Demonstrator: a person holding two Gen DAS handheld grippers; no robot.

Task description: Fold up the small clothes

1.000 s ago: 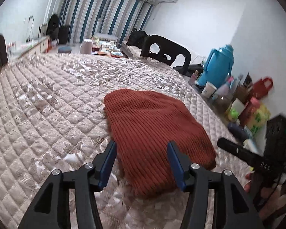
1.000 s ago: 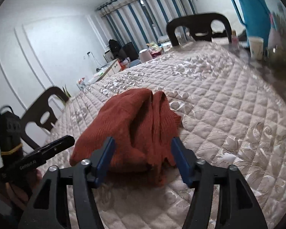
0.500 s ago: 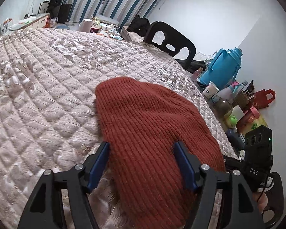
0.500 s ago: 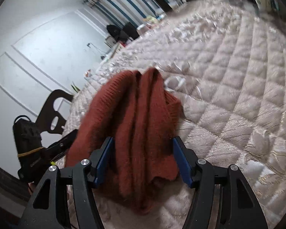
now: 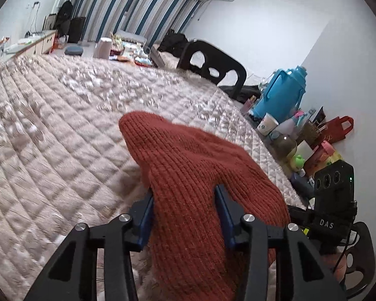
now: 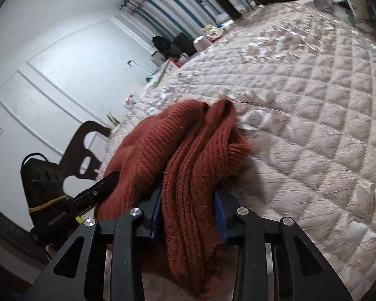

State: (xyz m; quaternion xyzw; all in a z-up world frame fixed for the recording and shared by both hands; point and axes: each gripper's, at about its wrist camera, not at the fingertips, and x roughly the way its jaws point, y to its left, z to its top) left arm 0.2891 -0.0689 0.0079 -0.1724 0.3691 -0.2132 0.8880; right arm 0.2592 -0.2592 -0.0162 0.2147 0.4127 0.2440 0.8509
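Your wrist cameras each look forward and down along their fingers, close over the quilted table (image 5: 62, 130). Both views share the rust knit garment (image 5: 193, 170).

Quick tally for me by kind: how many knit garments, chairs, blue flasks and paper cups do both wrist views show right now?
Rust knit garment: 1, both grippers' jaws closing on it
Dark chairs: 2, one at the quilt's far edge, one beside the left gripper
Blue flask: 1
Paper cup: 1
Total: 5

Left hand-held gripper (image 5: 184, 209), right hand-held gripper (image 6: 188, 213): black frames, blue pads, silver screws.
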